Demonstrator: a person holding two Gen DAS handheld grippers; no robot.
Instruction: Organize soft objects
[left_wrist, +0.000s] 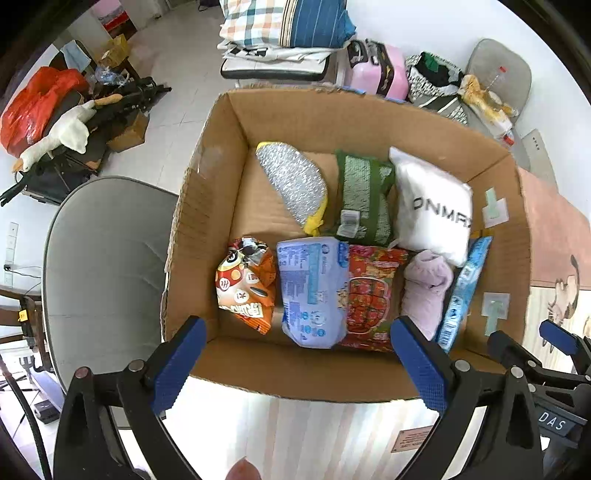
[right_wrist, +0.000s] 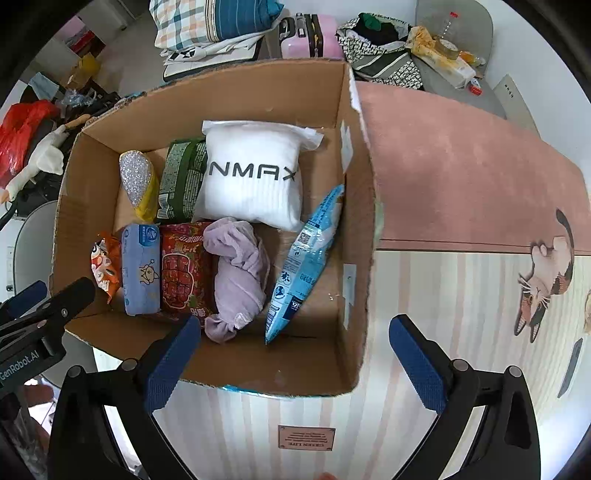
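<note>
An open cardboard box (left_wrist: 207, 229) (right_wrist: 354, 206) stands on the table and holds several soft items. A white bagged sock pack (left_wrist: 432, 210) (right_wrist: 255, 177), a green packet (left_wrist: 364, 195) (right_wrist: 183, 173) and a silver scrubber (left_wrist: 295, 181) (right_wrist: 136, 177) lie at the back. An orange snack bag (left_wrist: 245, 284) (right_wrist: 105, 266), a blue tissue pack (left_wrist: 312, 291) (right_wrist: 142, 269), a red packet (left_wrist: 369, 295) (right_wrist: 183, 269), a lilac cloth (left_wrist: 424, 288) (right_wrist: 240, 273) and a light-blue pouch (left_wrist: 463, 291) (right_wrist: 306, 266) lie in front. My left gripper (left_wrist: 299, 363) and right gripper (right_wrist: 295, 363) are open and empty above the box's near wall.
A grey chair (left_wrist: 107, 266) stands left of the box. The table has a striped and pink cat-print cloth (right_wrist: 461, 177). Behind are stacked pillows (left_wrist: 284, 26), a pink suitcase (left_wrist: 376, 66), a bag of clothes (right_wrist: 384, 48) and a plush goose (left_wrist: 62, 136).
</note>
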